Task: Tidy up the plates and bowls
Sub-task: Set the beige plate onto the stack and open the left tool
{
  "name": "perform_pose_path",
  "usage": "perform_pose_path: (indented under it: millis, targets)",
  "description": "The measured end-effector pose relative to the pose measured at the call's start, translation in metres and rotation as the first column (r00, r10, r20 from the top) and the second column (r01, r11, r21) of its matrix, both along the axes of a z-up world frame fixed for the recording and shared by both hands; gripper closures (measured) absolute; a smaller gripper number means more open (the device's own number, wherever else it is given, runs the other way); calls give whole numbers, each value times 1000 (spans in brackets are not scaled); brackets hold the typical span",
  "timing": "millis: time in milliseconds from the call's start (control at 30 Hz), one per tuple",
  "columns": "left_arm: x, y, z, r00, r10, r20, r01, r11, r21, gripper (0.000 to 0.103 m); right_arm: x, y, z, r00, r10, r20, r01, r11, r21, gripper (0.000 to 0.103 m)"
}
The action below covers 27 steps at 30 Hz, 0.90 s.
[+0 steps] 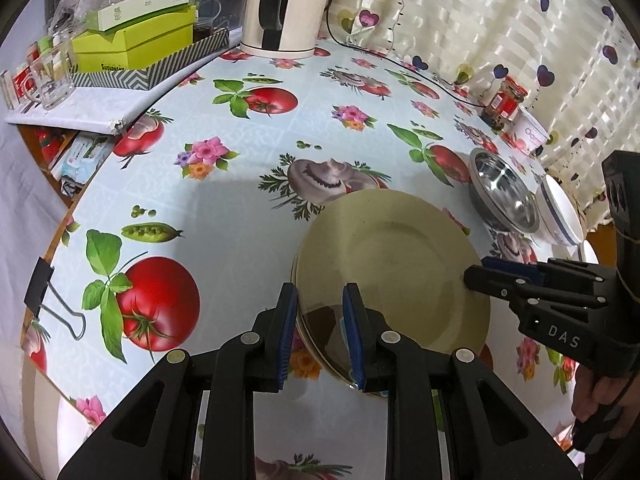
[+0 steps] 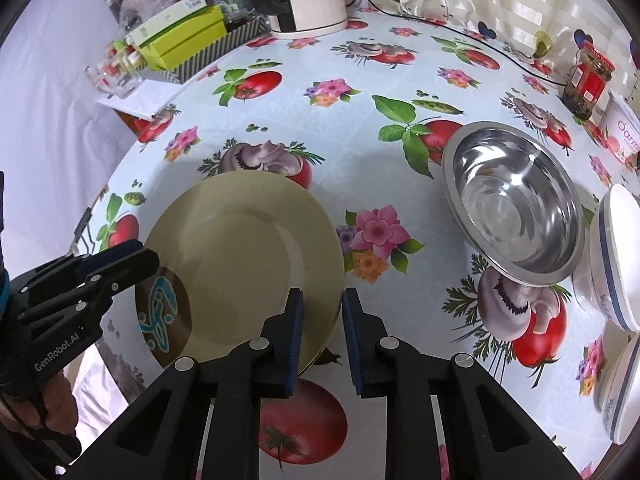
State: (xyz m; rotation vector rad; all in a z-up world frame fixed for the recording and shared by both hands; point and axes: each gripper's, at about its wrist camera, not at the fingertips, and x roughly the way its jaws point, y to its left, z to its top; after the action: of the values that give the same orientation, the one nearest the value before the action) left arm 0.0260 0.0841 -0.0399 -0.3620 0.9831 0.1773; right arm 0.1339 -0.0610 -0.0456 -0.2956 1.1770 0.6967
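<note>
Oilcloth printed with tomatoes, mushrooms and flowers covers the worktop [image 2: 320, 128], which carries everything in play. Largest of the crockery is the round cream-coloured plate [image 2: 244, 248], the top one of a small stack; a second rim shows just beneath it in the left wrist view [image 1: 308, 344]. The stack sits near the front edge, probably so that both arms can reach it. To its right, apart from it, stands the shiny round steel bowl [image 2: 516, 200], and touching that bowl's right side is a white ceramic bowl with a blue band [image 2: 616, 264], with another like it just in front [image 2: 620, 392]. The bowls seem grouped on one side, the plates on the other.

The left hand-held gripper [image 1: 320, 332] is partly open, its blue pads straddling the near-left rim of the stack with a clear gap, so it does not seem clamped. The right hand-held gripper [image 2: 322, 336] is likewise partly open, the plate's right rim between its fingers, apparently gripping nothing. Both appear placed to steady or square up the stack from opposite sides.
</note>
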Motion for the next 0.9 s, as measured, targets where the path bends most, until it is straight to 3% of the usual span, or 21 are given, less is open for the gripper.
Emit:
perform_pose_path:
  millis: [567,900]
  targets:
    - [-9,5,3,999,40,-2,-40,999,18,79,-5,-6,3,1000,-8,13,8,1000,8,83]
    - [-6,-5,-5,1000,11,-25,-11,1000,0,79,-12,0,3,999,10,31,-10,1000,-7,83]
